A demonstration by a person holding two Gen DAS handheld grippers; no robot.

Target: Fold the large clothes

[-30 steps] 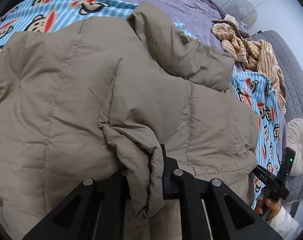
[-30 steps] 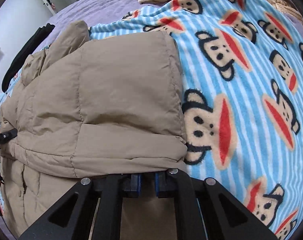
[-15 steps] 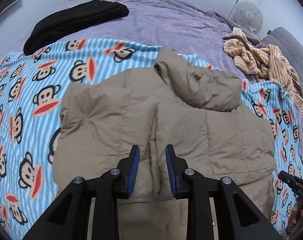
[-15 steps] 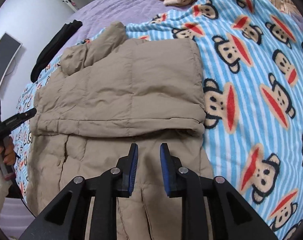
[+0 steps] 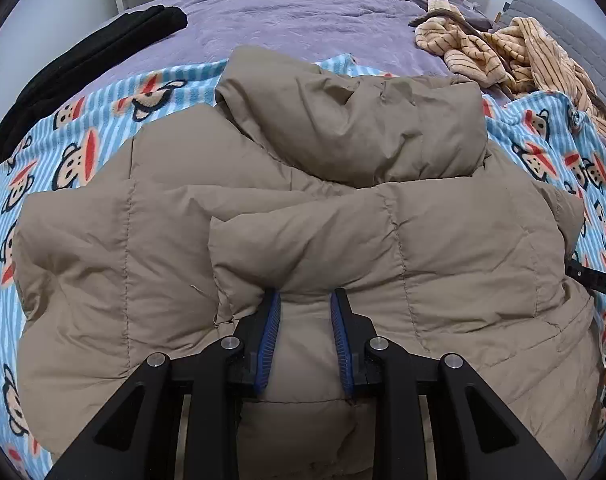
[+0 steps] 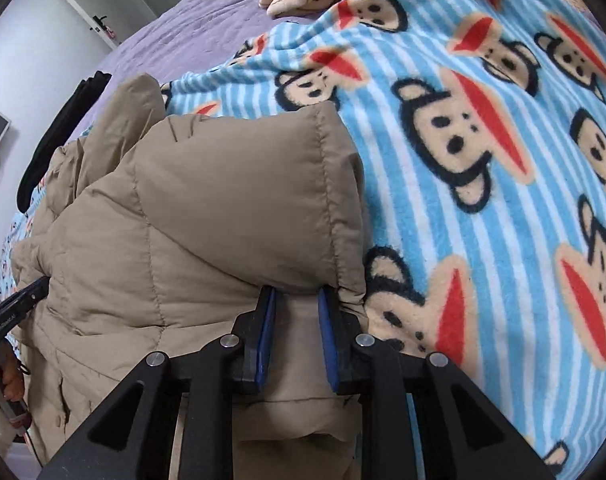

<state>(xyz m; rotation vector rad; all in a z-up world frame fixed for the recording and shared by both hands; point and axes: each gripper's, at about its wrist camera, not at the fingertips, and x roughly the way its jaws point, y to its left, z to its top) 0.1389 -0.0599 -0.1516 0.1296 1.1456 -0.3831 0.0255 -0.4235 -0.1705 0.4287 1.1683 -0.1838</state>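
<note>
the tan puffer jacket [image 5: 303,216] lies on the monkey-print blanket [image 5: 75,132], which covers the near part of a purple bed cover [image 5: 303,20]. its upper portion is doubled back over the lower, leaving a thick rolled fold edge facing both cameras.

left gripper [image 5: 306,308]: jaws parted to a moderate gap, blue pads either side of the lower layer, tips tucked just under the fold edge near the jacket's middle. nothing is pinched. right gripper [image 6: 295,300]: same condition, jaws apart and holding nothing, tips under the fold edge close to the jacket's side, with the blanket just beside it.

judgement: both tools sit at the fold line, spaced along it, presumably to press or take up the edge evenly for the next fold.

condition of garment: quilted, bulky, stitched in panels; the hood [image 5: 355,120] lies bunched on top at the far end. the padding looks likely to spring back.

a black garment [image 5: 87,64] and a striped garment [image 5: 503,52] lie well apart from the jacket.
</note>
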